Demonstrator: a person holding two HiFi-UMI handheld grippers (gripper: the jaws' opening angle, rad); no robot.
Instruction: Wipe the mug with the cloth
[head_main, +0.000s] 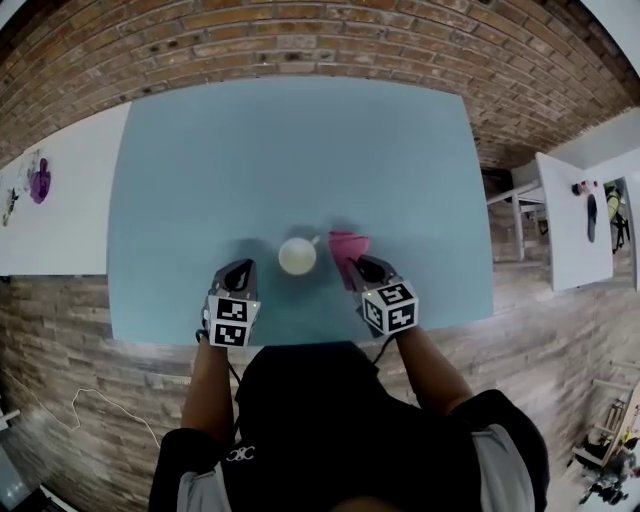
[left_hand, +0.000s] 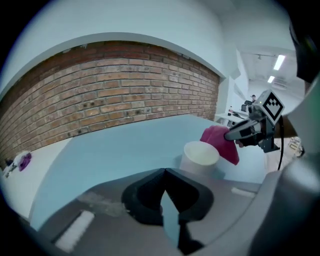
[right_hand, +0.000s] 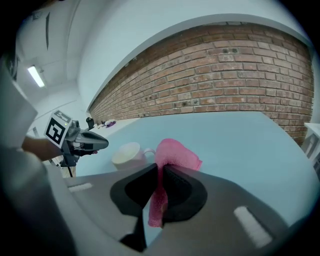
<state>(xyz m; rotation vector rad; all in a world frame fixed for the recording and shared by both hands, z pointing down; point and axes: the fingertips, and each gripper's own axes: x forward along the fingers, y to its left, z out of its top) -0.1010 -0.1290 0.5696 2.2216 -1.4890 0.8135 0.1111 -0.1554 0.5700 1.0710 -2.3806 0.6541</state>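
A cream mug (head_main: 297, 256) stands upright on the light blue table (head_main: 290, 160), its handle toward the right. A pink cloth (head_main: 347, 244) hangs just right of it, pinched in my right gripper (head_main: 358, 268). In the right gripper view the cloth (right_hand: 170, 160) runs between the closed jaws and bunches above them, with the mug (right_hand: 128, 154) to its left. My left gripper (head_main: 238, 275) hovers left of the mug, jaws shut and empty. In the left gripper view the mug (left_hand: 199, 157) and the cloth (left_hand: 219, 141) lie ahead to the right.
White tables flank the blue one: one at the left (head_main: 60, 200) with small purple items (head_main: 39, 182), another at the far right (head_main: 572, 225) with objects on it. A brick-patterned floor surrounds them. The mug sits close to the table's near edge (head_main: 300, 335).
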